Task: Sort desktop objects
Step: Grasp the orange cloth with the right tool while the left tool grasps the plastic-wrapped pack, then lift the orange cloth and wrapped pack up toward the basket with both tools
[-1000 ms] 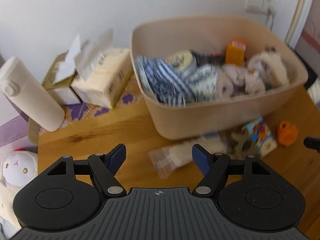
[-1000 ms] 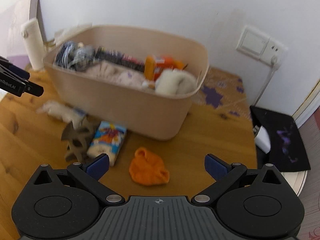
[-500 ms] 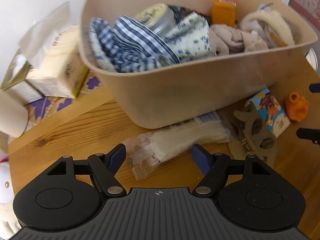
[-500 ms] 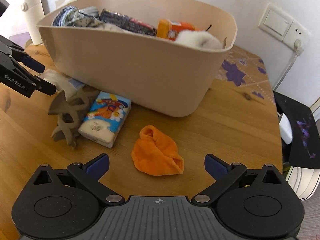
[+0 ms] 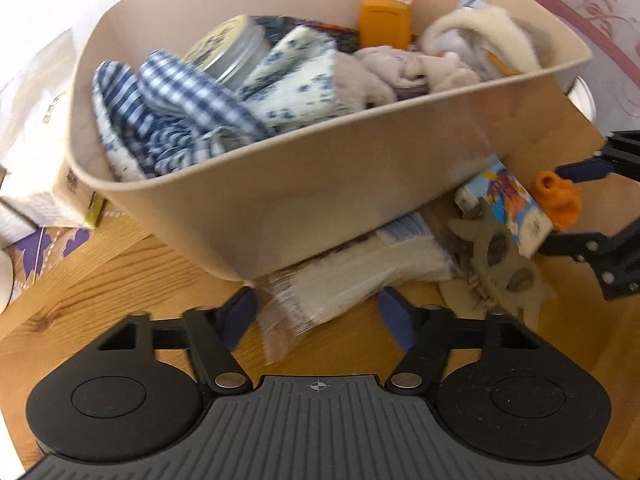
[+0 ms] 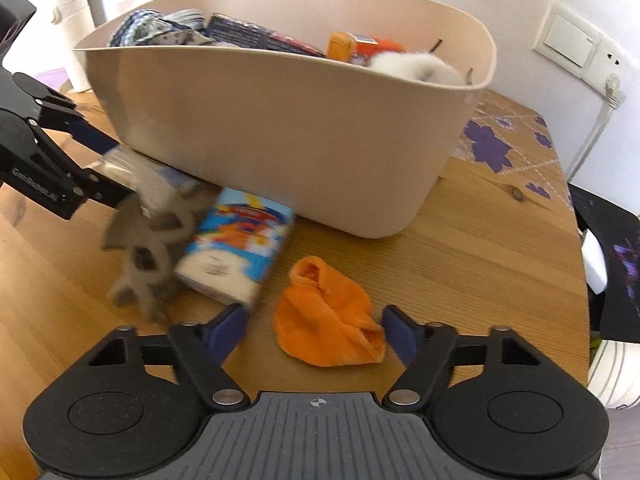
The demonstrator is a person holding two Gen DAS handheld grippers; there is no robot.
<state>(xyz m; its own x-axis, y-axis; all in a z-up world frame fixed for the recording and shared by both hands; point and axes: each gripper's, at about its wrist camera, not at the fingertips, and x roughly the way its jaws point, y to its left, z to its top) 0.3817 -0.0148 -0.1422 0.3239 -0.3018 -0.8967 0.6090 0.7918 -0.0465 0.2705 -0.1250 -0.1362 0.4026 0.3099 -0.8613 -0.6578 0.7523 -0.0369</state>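
Here the left gripper (image 5: 316,312) points down at a clear plastic packet (image 5: 344,276) of pale material that lies on the wooden tabletop (image 5: 100,272) against the foot of a beige tub (image 5: 280,184). Its jaws are closing with the packet's near end between them, and the pads do not yet press on it. The tub's wall stands just behind the packet and partly covers its far end. To the right of the packet a brown gear-shaped piece (image 5: 496,264) leans on a colourful tissue pack (image 5: 508,204).

The right gripper (image 6: 314,330) hangs over an orange cloth (image 6: 328,320) crumpled on the bare wood. Its jaws are closing too, one pad on each side of the cloth; the right-hand pad is at its edge, though whether it touches I cannot tell. The tissue pack lies just left of the cloth, close to the left-hand pad.

The tub is heaped with checked blue fabric (image 5: 172,112), a round tin (image 5: 232,48), an orange box (image 5: 384,20) and fluffy items (image 5: 472,44). A tissue box (image 5: 36,152) stands left of the tub.
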